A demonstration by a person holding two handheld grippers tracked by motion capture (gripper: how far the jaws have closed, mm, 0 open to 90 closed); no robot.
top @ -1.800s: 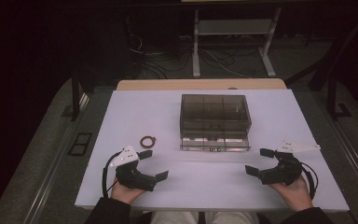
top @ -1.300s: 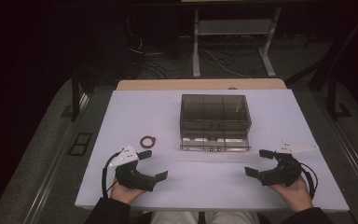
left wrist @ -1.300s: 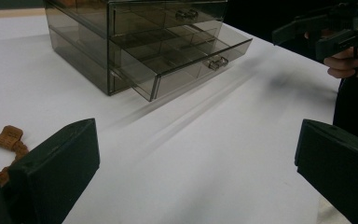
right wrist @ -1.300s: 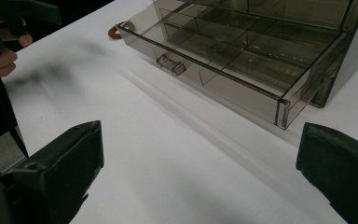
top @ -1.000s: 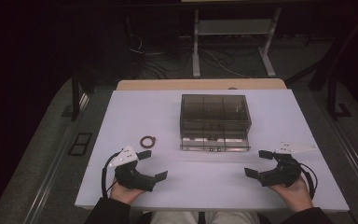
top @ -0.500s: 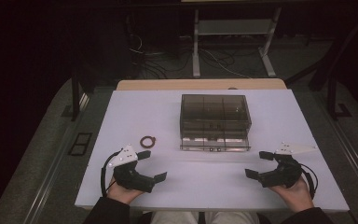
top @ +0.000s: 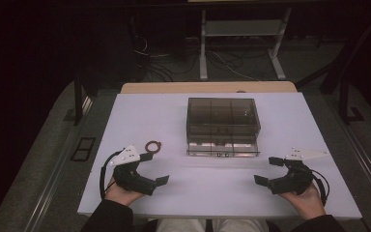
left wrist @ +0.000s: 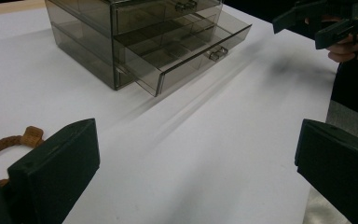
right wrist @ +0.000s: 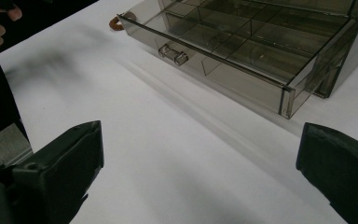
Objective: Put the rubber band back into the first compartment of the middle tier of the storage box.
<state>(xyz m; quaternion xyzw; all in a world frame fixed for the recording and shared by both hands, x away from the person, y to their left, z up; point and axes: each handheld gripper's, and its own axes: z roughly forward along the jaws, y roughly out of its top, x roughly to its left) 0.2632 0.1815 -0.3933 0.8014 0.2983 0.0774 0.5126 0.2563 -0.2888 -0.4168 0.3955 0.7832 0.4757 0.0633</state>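
Observation:
A smoky clear drawer box [top: 223, 123] stands mid-table, its bottom drawer [left wrist: 186, 51] pulled out a little and showing several bare compartments [right wrist: 242, 44]. A brown braided ring [top: 152, 146] lies on the table to the box's left, close beside my left gripper [top: 153, 168]. That gripper rests near the front left edge, held by a hand, jaws wide open with nothing between them. My right gripper [top: 268, 170] rests near the front right, also open and holding nothing. The braided ring [left wrist: 2, 145] shows beside the left jaw in the left gripper view.
The white table top [top: 212, 188] has bare room between the two grippers and in front of the drawer. Beyond the table's far wooden edge [top: 207, 87] the floor holds cables and a metal stand [top: 241, 34].
Both hands have drawn back slightly toward the front edge; the grippers stay open. The box and ring have not moved.

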